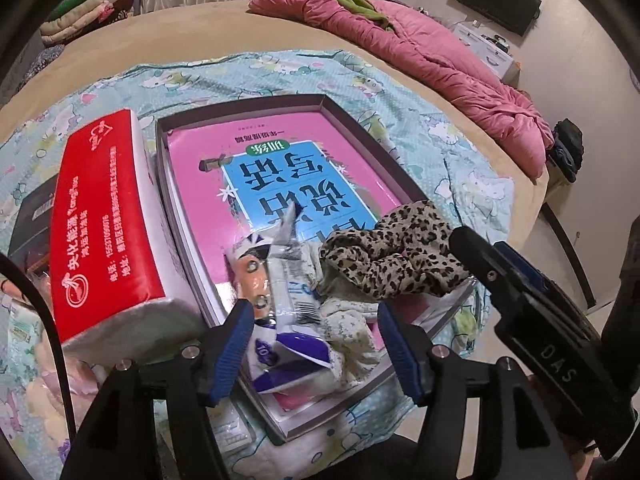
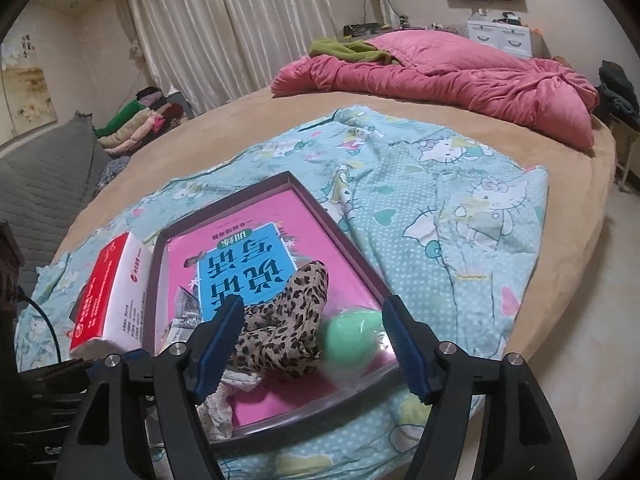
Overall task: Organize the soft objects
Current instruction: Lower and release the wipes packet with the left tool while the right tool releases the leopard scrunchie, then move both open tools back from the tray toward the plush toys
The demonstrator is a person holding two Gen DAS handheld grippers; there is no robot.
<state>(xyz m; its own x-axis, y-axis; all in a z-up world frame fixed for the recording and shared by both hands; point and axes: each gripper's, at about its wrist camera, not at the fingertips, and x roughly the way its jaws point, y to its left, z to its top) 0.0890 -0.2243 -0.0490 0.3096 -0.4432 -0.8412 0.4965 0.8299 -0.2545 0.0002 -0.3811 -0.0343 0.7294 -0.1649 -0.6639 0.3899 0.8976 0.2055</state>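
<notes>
Fingers of the left gripper (image 1: 316, 344): blue-padded, spread apart, released, with a crumpled white and purple wrapper (image 1: 280, 320) lying loose between them, pads not pressing it. Fingers of the right gripper (image 2: 316, 344): likewise spread and released, standing over a leopard-print cloth (image 2: 288, 320) and a pale green ball (image 2: 350, 340), neither gripped. Shallow tray (image 1: 368, 136): dark-rimmed, directly ahead of both pairs of fingers, resting on a cartoon-print sheet (image 2: 440, 200) spread over a tan bed (image 2: 568, 280). Pink book (image 1: 280, 168): flat on the tray floor, blue title panel, beyond the fingertips. Leopard-print cloth: bunched at the tray's near end, to the right of the left fingers, just beside the wrapper. Star-print pale fabric (image 1: 352, 332): under the wrapper, by the tray's near rim. Red and white tissue pack (image 1: 108, 232): outside the tray, against its left wall, left of both grippers. Pink quilt (image 2: 460, 80): heaped at the bed's far side, well apart from the fingers.
</notes>
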